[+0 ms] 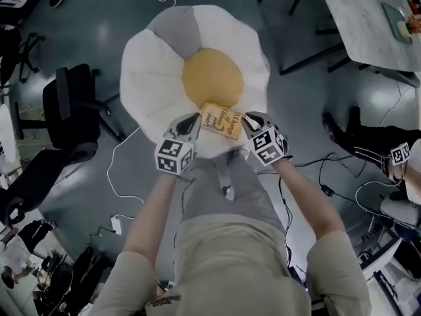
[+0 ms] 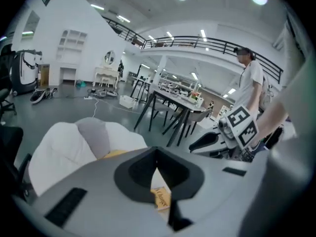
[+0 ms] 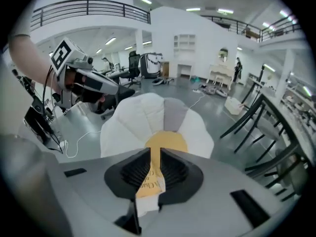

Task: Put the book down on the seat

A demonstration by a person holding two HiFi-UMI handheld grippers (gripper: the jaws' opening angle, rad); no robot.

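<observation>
A small yellow book (image 1: 222,122) hangs over the near edge of the seat (image 1: 158,78), a round white beanbag with a yellow middle cushion (image 1: 212,76). My left gripper (image 1: 195,121) is shut on the book's left end and my right gripper (image 1: 249,121) on its right end. In the left gripper view the jaws (image 2: 158,181) stand almost together, with the book (image 2: 161,199) showing low between them and the seat (image 2: 64,147) beyond. In the right gripper view the ribbed pads (image 3: 154,172) press both sides of the book (image 3: 150,181), above the seat (image 3: 133,122).
A black office chair (image 1: 72,110) stands left of the seat, and white cables (image 1: 122,170) run across the grey floor. A pale table (image 1: 368,18) is at the top right. Another person (image 2: 252,83) stands off to the right, near black-legged tables (image 2: 168,112).
</observation>
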